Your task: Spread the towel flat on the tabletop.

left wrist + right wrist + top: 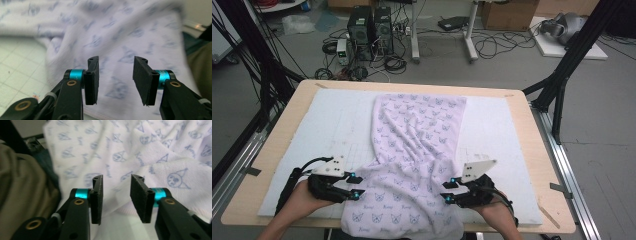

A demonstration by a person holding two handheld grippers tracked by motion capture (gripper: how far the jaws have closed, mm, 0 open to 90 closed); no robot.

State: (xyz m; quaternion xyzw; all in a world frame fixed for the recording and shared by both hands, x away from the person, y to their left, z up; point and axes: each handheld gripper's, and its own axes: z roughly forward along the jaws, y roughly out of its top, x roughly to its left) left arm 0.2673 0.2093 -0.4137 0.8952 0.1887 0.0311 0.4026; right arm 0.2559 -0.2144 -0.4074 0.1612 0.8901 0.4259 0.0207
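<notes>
A pale lilac towel [417, 145] printed with small blue faces lies lengthwise on the white mat [327, 130]. It is wrinkled between the grippers, and its near end hangs over the table's front edge. My left gripper [357, 186] sits at the towel's near left edge. In the left gripper view its jaws stand apart, open [115, 77], with the towel [120, 37] behind them and nothing pinched. My right gripper [446, 192] is at the towel's near right edge. It is also open [116, 197], just short of the towel's folded hem [160, 172].
The mat covers most of a wooden table [537, 165]. Black frame posts [562, 70] stand at both far corners. Computers [371, 30] and cables lie on the floor beyond. The person's trouser leg [22, 185] shows beside the towel's hanging end.
</notes>
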